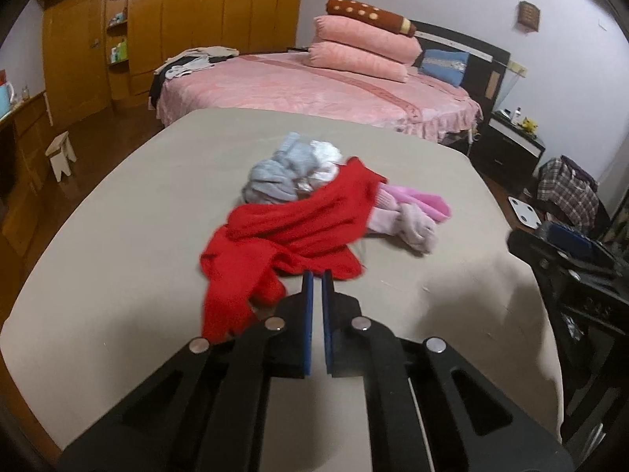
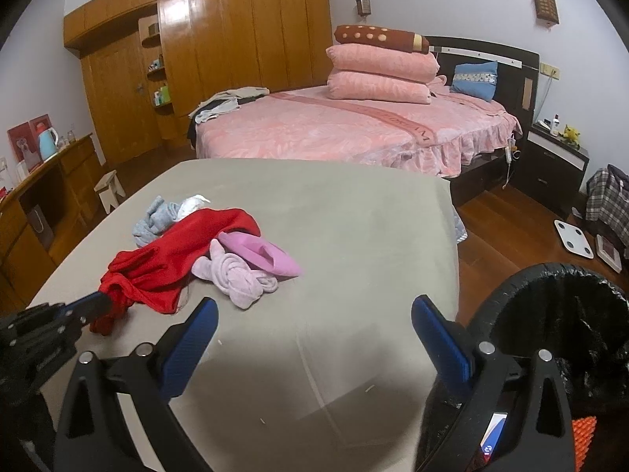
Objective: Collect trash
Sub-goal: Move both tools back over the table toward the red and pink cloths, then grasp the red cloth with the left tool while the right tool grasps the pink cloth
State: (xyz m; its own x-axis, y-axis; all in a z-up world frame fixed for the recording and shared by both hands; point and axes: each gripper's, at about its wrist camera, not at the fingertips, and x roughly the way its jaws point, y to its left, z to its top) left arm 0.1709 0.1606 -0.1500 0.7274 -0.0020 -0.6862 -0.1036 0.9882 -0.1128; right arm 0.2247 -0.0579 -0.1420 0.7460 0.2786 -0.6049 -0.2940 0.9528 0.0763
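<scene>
Left wrist view: your left gripper (image 1: pixel 317 275) has its blue pads drawn together at the near edge of the red cloth (image 1: pixel 291 232), and from the right wrist view it is clenched on that cloth's corner. The cloth lies on the beige-covered table (image 1: pixel 118 236), draped over grey socks (image 1: pixel 275 173) and pink socks (image 1: pixel 412 216). Your right gripper (image 2: pixel 314 314) hangs released above bare table, beside the black-lined bin (image 2: pixel 558 314).
</scene>
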